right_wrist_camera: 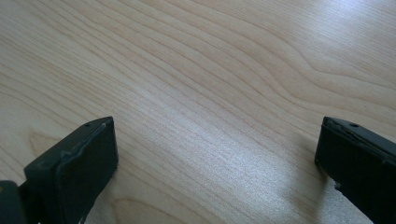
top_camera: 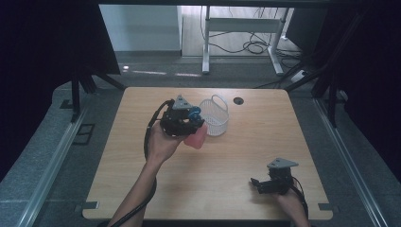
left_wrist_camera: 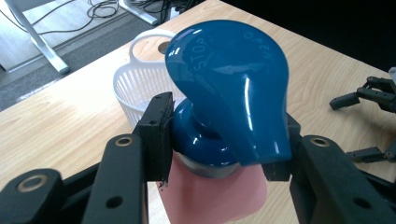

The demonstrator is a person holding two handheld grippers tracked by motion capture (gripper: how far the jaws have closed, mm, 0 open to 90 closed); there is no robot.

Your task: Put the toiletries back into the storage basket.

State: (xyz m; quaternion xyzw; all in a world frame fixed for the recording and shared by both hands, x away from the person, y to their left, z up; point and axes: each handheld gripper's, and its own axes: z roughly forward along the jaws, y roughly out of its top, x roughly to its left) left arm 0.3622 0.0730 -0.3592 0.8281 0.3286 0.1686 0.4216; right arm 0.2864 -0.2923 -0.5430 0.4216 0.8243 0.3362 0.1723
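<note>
A pink bottle [top_camera: 196, 137] with a blue pump head [left_wrist_camera: 229, 84] hangs above the table, just left of a white mesh basket [top_camera: 215, 117]. My left gripper [top_camera: 187, 124] is shut on the blue collar under the pump head; in the left gripper view both pads [left_wrist_camera: 159, 133] press its sides, and the pink body [left_wrist_camera: 215, 196] hangs below. The basket [left_wrist_camera: 135, 84] stands behind the bottle there. Near the front right of the table my right gripper [top_camera: 257, 184] rests low and open; the right gripper view has bare wood between its wide-apart jaws [right_wrist_camera: 217, 158].
The wooden table [top_camera: 246, 151] has a round cable hole [top_camera: 238, 100] at its far edge, right of the basket. Beyond the table stand a white desk frame and loose cables on the floor. My right gripper [left_wrist_camera: 369, 93] lies off to the right in the left gripper view.
</note>
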